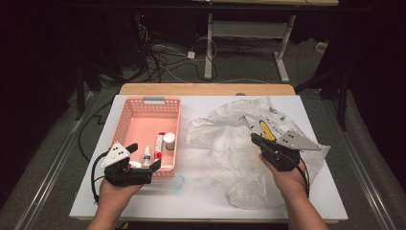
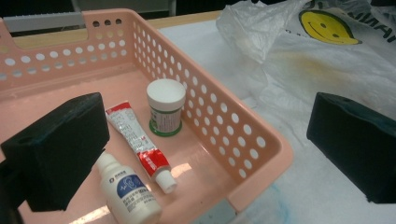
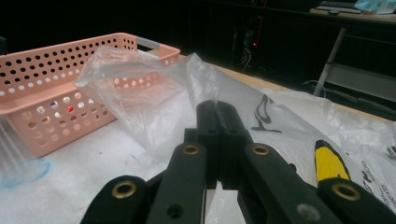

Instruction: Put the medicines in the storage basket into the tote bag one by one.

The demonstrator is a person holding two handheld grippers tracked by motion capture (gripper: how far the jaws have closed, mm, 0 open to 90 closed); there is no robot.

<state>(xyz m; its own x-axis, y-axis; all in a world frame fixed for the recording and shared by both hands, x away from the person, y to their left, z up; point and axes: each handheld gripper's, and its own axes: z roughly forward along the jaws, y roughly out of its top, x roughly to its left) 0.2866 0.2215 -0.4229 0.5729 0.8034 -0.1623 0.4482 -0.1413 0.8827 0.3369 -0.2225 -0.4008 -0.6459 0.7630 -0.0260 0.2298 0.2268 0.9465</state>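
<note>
A pink perforated basket (image 1: 125,120) (image 2: 261,154) (image 3: 42,60) sits left of centre on the white table. In it lie a white dropper bottle (image 1: 146,153) (image 2: 128,191), a red-and-white tube (image 1: 158,143) (image 2: 137,140) and a small white-lidded jar (image 1: 169,140) (image 2: 166,107). My left gripper (image 1: 143,159) (image 2: 205,149) is open wide at the basket's near right corner. One jaw hangs inside over the bottle, the other outside over the table. A crumpled clear plastic bag (image 1: 230,143) (image 2: 299,70) (image 3: 140,93) with a yellow smiley print lies to the right. My right gripper (image 1: 255,139) (image 3: 217,109) is shut on a fold of it.
A clear, blue-tinted plastic cup (image 1: 176,182) (image 3: 18,163) lies on its side just in front of the basket. The wooden table edge (image 1: 206,89) runs behind the white cover. Beyond it are cables on the floor and a desk frame (image 1: 208,43).
</note>
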